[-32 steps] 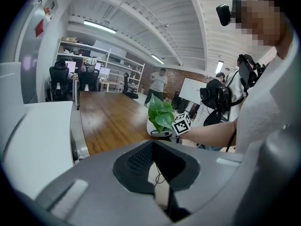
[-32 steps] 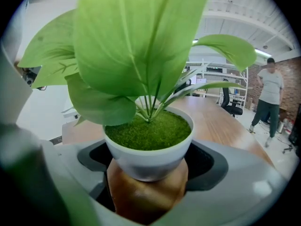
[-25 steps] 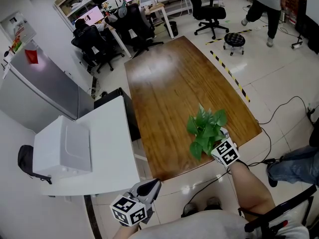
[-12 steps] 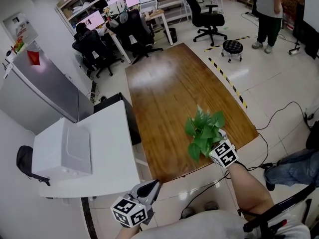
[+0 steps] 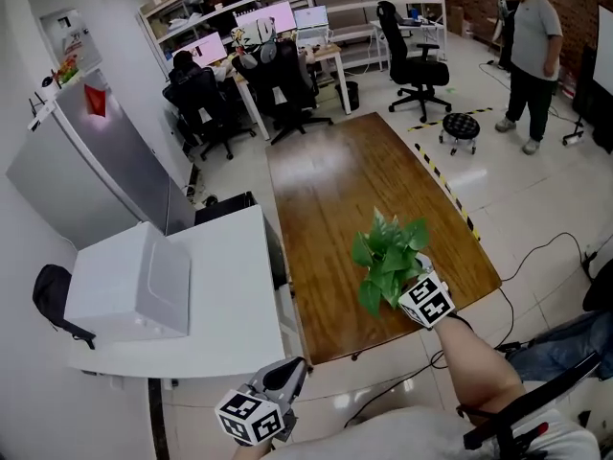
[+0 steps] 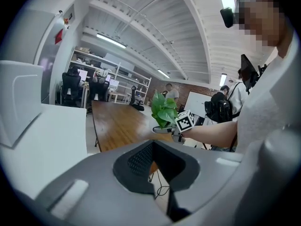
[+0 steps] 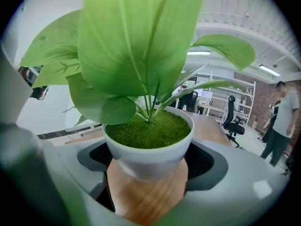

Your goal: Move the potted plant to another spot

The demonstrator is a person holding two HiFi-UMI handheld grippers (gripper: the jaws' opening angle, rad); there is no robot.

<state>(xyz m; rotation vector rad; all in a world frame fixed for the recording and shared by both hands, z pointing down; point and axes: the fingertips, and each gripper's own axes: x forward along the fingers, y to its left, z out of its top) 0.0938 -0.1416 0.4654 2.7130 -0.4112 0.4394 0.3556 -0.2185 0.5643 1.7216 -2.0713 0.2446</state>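
At the near right corner of the wooden table [image 5: 335, 190], the potted plant [image 5: 388, 252] is standing upright because the right gripper [image 7: 148, 161] is clamping its white pot (leaves left free). The left gripper [image 6: 151, 147] is hanging closed and empty off the table, seemingly unneeded.

**Head view.** The pot of the potted plant [image 5: 388, 255], at the counter's [image 5: 330, 185] near right corner, is hidden beneath its own leaves and the marker cube of the right gripper [image 5: 418, 288]. That gripper's jaws are likewise covered there. The left gripper [image 5: 287, 374] lies in front of the counter's near edge, and the hand holding it is cut off by the view's bottom edge.

**Right gripper view.** The pot's base drops out of sight below the jaws, so contact with the counter cannot be told. The upper leaves are cut off by the view's top edge.

**Left gripper view.** The pot appears small, partly behind the cube.
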